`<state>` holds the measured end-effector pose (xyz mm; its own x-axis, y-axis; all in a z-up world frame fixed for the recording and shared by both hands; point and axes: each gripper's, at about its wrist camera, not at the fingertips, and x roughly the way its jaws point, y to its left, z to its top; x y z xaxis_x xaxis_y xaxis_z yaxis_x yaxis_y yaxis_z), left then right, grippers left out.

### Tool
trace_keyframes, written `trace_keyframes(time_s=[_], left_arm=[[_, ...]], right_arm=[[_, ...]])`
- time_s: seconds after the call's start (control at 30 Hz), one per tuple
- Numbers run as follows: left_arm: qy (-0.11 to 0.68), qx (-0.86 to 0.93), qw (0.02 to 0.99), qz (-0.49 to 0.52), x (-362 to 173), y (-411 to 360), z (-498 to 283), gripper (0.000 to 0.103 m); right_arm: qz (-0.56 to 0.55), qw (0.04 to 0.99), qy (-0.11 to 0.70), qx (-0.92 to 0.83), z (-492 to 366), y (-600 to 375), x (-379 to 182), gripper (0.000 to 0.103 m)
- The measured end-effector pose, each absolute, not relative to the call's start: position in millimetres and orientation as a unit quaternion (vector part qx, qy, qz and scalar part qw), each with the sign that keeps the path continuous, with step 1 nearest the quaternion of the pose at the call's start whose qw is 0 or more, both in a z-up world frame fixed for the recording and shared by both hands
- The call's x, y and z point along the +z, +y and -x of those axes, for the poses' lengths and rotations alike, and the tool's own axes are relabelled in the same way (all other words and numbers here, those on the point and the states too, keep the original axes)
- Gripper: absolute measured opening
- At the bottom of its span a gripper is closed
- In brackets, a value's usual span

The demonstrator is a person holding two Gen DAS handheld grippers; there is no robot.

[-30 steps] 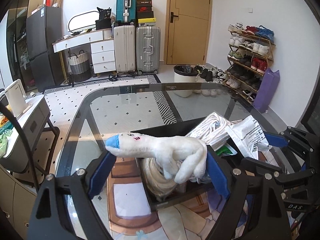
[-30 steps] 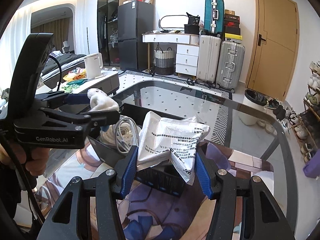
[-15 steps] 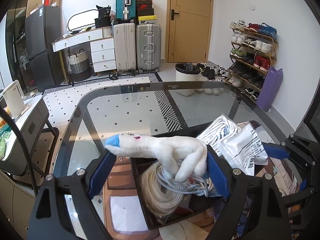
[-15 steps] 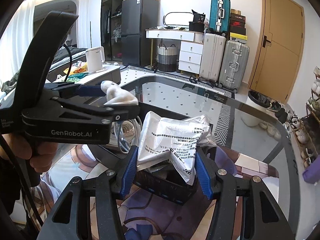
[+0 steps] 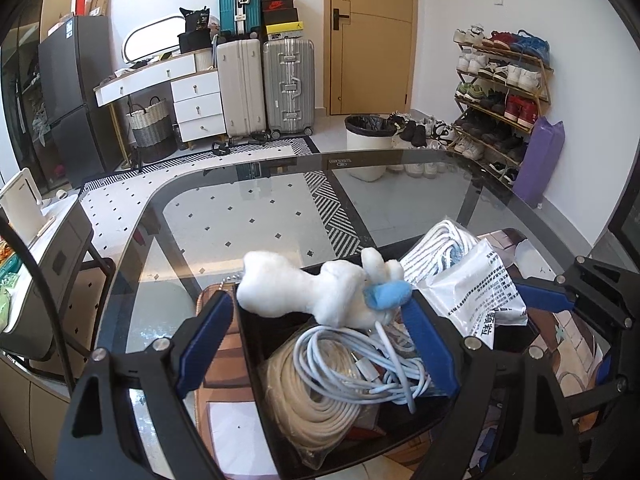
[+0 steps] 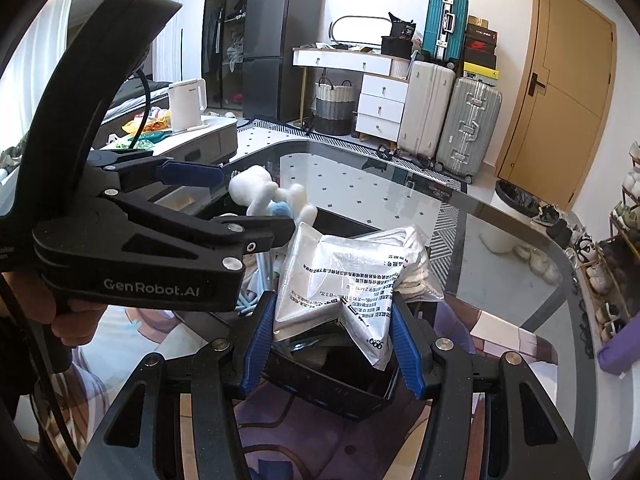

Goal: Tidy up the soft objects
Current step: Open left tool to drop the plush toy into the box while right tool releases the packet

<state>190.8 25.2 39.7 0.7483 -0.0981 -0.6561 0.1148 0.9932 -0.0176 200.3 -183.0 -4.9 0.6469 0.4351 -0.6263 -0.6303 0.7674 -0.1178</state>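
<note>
A white plush toy with a blue tip (image 5: 320, 296) lies loose over the far rim of a black bin (image 5: 344, 456), between the wide-open fingers of my left gripper (image 5: 316, 336). It also shows in the right wrist view (image 6: 264, 196). The bin holds a coil of cream rope (image 5: 316, 396) and light-blue cable (image 5: 360, 360). My right gripper (image 6: 328, 336) is shut on a white printed plastic packet (image 6: 340, 280) and holds it over the bin; the packet also shows in the left wrist view (image 5: 480, 284).
The bin stands on a patterned mat (image 6: 320, 440) on a glass table (image 5: 248, 216). A bag of white cable (image 5: 444, 240) leans at the bin's far right. A side table with a kettle (image 6: 186, 102) stands to the left.
My left gripper has opened and let go of the plush toy, which has turned and dropped onto the bin's rim. The right gripper holds the packet as before, slightly closer to the bin.
</note>
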Motion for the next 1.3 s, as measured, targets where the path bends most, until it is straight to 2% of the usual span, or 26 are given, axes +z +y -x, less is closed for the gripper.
trace_keyframes(time_s=[0.83,0.93,0.97,1.03,1.2,1.3], left_arm=[[0.368,-0.053,0.928,-0.028,28,23,-193,0.086],[0.364,-0.056,0.929,-0.026,29,23,-189,0.087],[0.361,-0.057,0.93,-0.026,30,23,-187,0.087],[0.357,-0.061,0.932,-0.025,34,23,-183,0.088],[0.352,-0.06,0.934,-0.016,43,26,-176,0.096],[0.353,-0.063,0.933,-0.006,45,30,-172,0.099]], right_arm=[[0.156,0.889,0.304,0.305,-210,-186,-7,0.057],[0.159,0.89,0.3,0.304,-210,-188,-7,0.062],[0.159,0.891,0.299,0.304,-209,-190,-6,0.071],[0.158,0.896,0.29,0.298,-205,-194,-3,0.081],[0.154,0.9,0.281,0.295,-200,-204,2,0.088],[0.148,0.904,0.274,0.292,-196,-208,4,0.097]])
